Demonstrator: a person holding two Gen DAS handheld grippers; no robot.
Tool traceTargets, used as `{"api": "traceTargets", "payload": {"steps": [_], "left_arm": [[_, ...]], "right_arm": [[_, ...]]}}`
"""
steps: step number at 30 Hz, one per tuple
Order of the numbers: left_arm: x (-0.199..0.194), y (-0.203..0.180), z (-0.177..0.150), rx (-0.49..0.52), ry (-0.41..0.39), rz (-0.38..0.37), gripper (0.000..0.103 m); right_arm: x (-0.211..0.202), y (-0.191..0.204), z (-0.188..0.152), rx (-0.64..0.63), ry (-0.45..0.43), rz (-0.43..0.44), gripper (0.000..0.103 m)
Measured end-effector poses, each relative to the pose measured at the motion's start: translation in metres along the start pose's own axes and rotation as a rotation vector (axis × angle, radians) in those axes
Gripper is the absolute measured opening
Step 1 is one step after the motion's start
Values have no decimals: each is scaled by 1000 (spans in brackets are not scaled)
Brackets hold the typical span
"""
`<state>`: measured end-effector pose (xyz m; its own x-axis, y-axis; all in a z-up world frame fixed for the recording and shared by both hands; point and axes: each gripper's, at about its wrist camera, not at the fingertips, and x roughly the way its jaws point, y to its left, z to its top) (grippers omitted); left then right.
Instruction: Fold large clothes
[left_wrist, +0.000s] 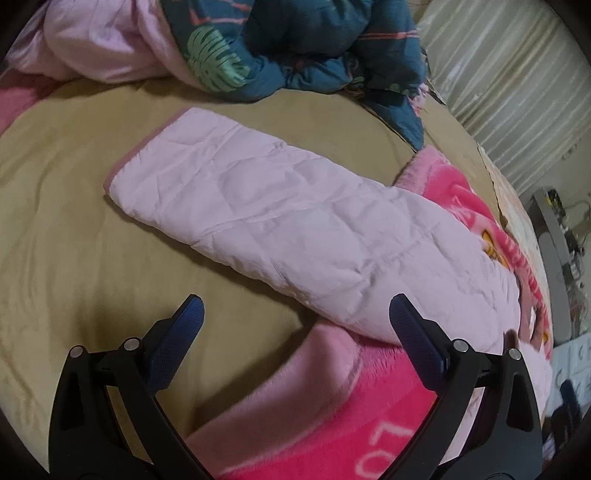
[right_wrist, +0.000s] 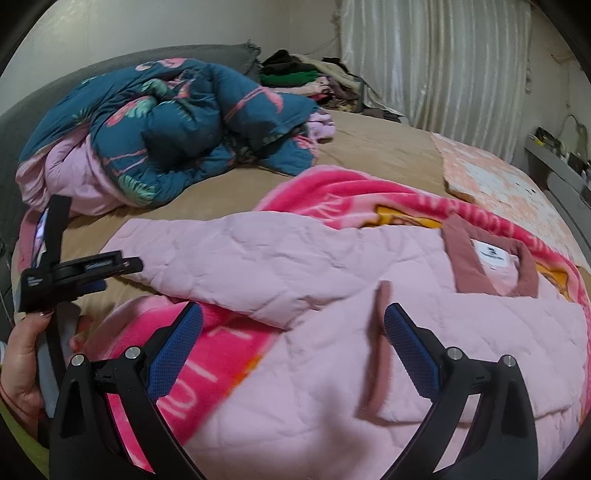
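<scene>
On a bed (right_wrist: 388, 147) covered by a tan sheet, a pale pink quilted jacket (right_wrist: 303, 266) lies spread flat over a bright pink fleece blanket (right_wrist: 221, 354), its darker pink collar (right_wrist: 487, 258) toward the far right and one sleeve (left_wrist: 258, 206) stretched out to the left across the bare sheet. Both claws hover above the garment with nothing between their fingers: the left claw (left_wrist: 295, 325) stands with its jaws wide apart just short of where the sleeve meets the body, and the right claw (right_wrist: 293, 336) is likewise spread open over the jacket's near front, beside a darker pink strip of trim. The left tool also shows at the left edge of the right wrist view, gripped by the person's hand (right_wrist: 22, 354). A crumpled teal flamingo-print comforter (right_wrist: 177, 122) sits at the far left, with a heap of clothes (right_wrist: 314, 81) beyond it near the curtain (right_wrist: 436, 62).

Judging by the layout, the step in hand is bringing the outstretched sleeve in across the body. Done well, that likely means pinching the sleeve near its cuff and near the shoulder seam, taking only the jacket and not the fleece beneath, then carrying it over level so the padded fabric lands flat without bunching or dragging the blanket.
</scene>
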<state>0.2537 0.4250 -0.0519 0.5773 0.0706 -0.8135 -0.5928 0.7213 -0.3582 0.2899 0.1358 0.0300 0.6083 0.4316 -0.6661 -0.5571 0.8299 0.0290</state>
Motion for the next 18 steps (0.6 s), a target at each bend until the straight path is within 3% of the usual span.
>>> {"api": "traceTargets", "payload": {"steps": [5, 10, 16, 18], "left_arm": [[20, 16, 8, -80, 8, -31, 94], [46, 47, 10, -234, 27, -76, 94], [54, 58, 17, -295, -19, -125, 93], [56, 60, 20, -301, -31, -125, 79]], "right_arm": [[9, 14, -5, -12, 13, 28, 98], [14, 15, -14, -30, 36, 23, 98], [9, -1, -19, 22, 41, 12, 98], [6, -4, -19, 20, 38, -2, 98]]}}
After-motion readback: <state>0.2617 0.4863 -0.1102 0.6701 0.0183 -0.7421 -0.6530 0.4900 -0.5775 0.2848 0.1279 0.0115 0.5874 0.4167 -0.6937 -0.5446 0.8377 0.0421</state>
